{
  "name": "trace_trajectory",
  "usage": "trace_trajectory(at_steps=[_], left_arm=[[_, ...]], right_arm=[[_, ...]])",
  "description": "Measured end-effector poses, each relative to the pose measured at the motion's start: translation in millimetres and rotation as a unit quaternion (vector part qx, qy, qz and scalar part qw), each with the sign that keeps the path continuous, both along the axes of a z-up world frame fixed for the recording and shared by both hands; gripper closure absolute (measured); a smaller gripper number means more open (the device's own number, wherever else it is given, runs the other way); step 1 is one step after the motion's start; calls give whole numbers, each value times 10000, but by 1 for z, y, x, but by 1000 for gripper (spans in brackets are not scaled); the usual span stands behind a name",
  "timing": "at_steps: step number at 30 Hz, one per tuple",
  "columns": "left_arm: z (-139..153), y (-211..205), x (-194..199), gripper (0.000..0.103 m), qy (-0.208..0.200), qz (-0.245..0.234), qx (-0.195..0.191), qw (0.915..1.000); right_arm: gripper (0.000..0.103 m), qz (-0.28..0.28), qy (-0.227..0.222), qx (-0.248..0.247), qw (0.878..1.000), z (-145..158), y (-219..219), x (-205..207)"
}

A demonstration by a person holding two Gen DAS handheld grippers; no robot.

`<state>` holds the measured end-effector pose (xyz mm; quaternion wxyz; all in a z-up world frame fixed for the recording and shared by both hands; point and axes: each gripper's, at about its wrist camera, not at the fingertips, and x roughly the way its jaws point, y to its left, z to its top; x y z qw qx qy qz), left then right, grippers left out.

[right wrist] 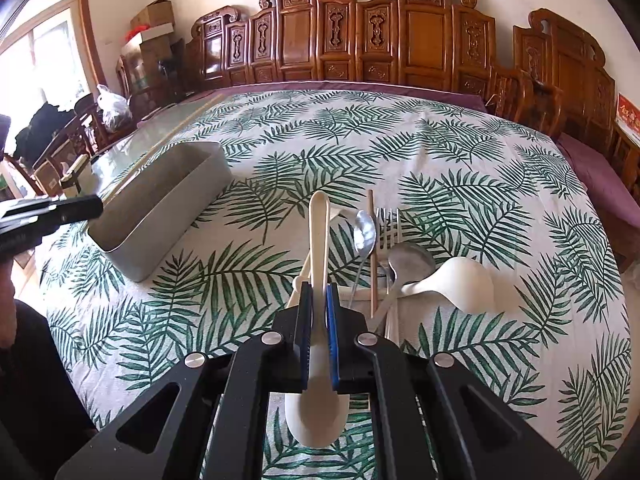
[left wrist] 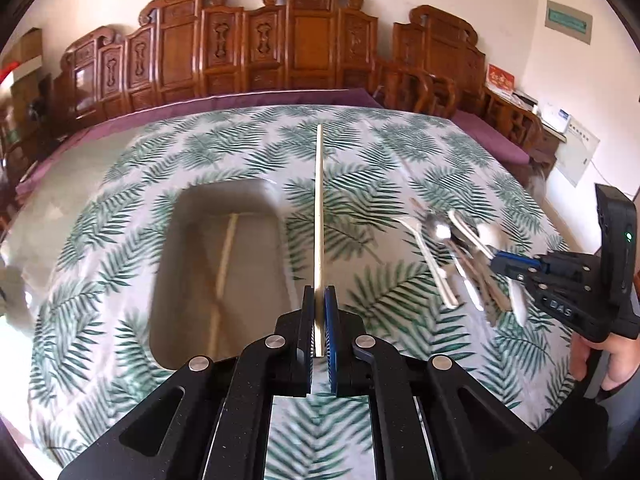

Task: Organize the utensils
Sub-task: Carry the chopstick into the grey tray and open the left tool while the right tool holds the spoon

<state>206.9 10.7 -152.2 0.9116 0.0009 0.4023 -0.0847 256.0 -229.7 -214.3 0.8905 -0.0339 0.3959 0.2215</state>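
Note:
My left gripper (left wrist: 319,300) is shut on a pale wooden chopstick (left wrist: 319,208) that points straight ahead, held above the table just right of a grey bin (left wrist: 160,280). Another chopstick (left wrist: 225,252) lies inside the bin. My right gripper (right wrist: 319,292) is shut on the handle of a cream plastic spoon (right wrist: 319,232), whose bowl hangs toward the camera. It is raised above a pile of utensils: a metal spoon (right wrist: 365,232), a fork (right wrist: 388,224), a chopstick (right wrist: 372,248), a larger metal spoon (right wrist: 412,260) and a white ladle (right wrist: 468,284).
A leaf-patterned tablecloth (right wrist: 440,160) covers the table. In the right wrist view the grey bin (right wrist: 160,240) stands to the left of the pile, with the left gripper (right wrist: 96,206) beside it. Carved wooden chairs (right wrist: 360,40) line the far edge. A hand (left wrist: 608,360) holds the right gripper.

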Motion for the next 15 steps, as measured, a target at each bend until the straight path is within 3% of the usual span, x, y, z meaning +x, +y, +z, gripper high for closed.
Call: trace_trajectory(at_steps=[10,15], left_arm=[[-8,37,9,99,213,286,9,9994],[-26,46,17,99,527,362,162,9978]], right_arm=[[95,192,-124,74,9997,15,18,-5],[95,397,-219,49,9990,26,34,-11]])
